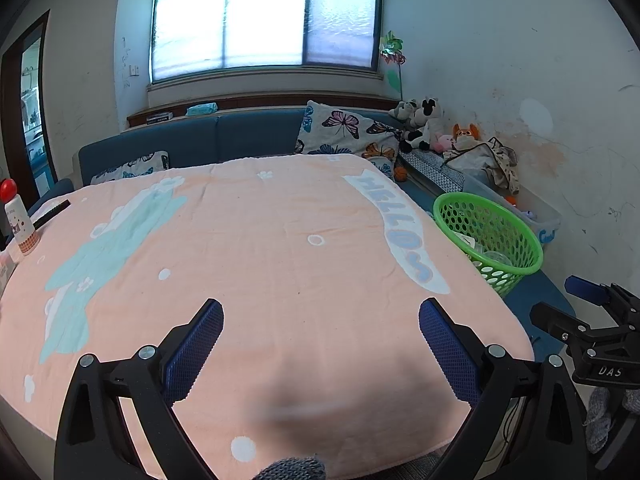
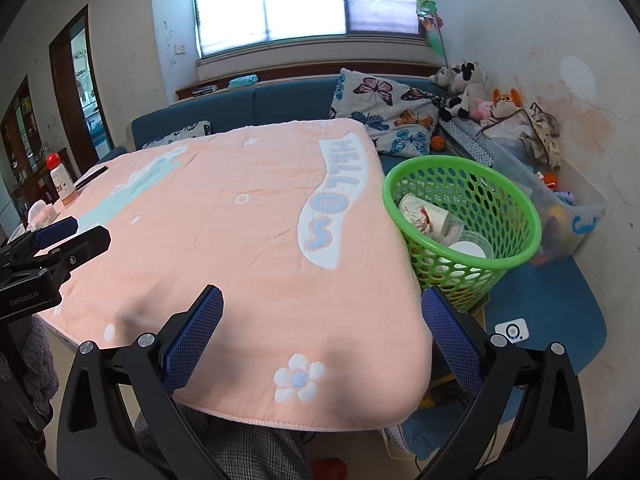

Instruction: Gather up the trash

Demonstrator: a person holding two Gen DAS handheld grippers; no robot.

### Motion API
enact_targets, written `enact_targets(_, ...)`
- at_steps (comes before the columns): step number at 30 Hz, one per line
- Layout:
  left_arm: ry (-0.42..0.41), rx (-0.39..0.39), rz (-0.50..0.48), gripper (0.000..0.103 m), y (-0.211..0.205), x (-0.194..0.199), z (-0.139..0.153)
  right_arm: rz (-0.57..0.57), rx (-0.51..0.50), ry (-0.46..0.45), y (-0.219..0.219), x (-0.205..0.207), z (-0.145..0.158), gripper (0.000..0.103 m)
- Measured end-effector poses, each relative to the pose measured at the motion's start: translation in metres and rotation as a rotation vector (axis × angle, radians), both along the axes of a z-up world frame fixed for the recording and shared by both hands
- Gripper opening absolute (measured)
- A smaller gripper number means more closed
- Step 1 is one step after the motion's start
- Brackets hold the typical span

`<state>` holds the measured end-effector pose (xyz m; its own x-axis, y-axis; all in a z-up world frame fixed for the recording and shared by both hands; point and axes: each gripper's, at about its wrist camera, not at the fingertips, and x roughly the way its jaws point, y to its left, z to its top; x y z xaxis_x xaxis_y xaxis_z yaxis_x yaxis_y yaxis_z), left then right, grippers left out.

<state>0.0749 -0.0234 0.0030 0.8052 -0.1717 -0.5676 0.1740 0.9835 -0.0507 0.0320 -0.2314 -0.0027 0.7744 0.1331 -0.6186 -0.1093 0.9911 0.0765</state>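
The left gripper [image 1: 321,320] is hovering over the near edge of a table draped in a peach blanket [image 1: 256,240] lettered "HELLO", its jaws standing wide apart and gripping nothing. The right gripper [image 2: 322,312] is hanging over the blanket's near right corner, jaws likewise spread wide and holding nothing. A green perforated basket [image 2: 516,200] is sitting just beside the table's right edge, on a blue seat. Inside it the trash is lying: a crumpled paper cup [image 2: 424,214] with a red print, tilted on its side, and a clear plastic cup with a white lid [image 2: 468,248] lower in the basket, touching the paper cup. In the left wrist view the basket [image 1: 524,236] is showing only part of its contents. A white bottle with a red cap [image 1: 18,220] is standing upright at the table's far left edge, next to a dark flat object [image 1: 52,212]. A butterfly-print pillow [image 2: 388,112] is leaning on the blue sofa behind the table, with plush toys [image 2: 464,88] piled in the corner
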Motion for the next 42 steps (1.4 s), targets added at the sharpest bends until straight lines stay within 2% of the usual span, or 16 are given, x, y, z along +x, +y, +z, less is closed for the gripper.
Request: enact_targets(42,-0.006,0.005,0.019,0.095,0.002,-0.0019,-0.0045,0.03,0.003,0.01,0.0071,0.0025,-0.0059,0.098)
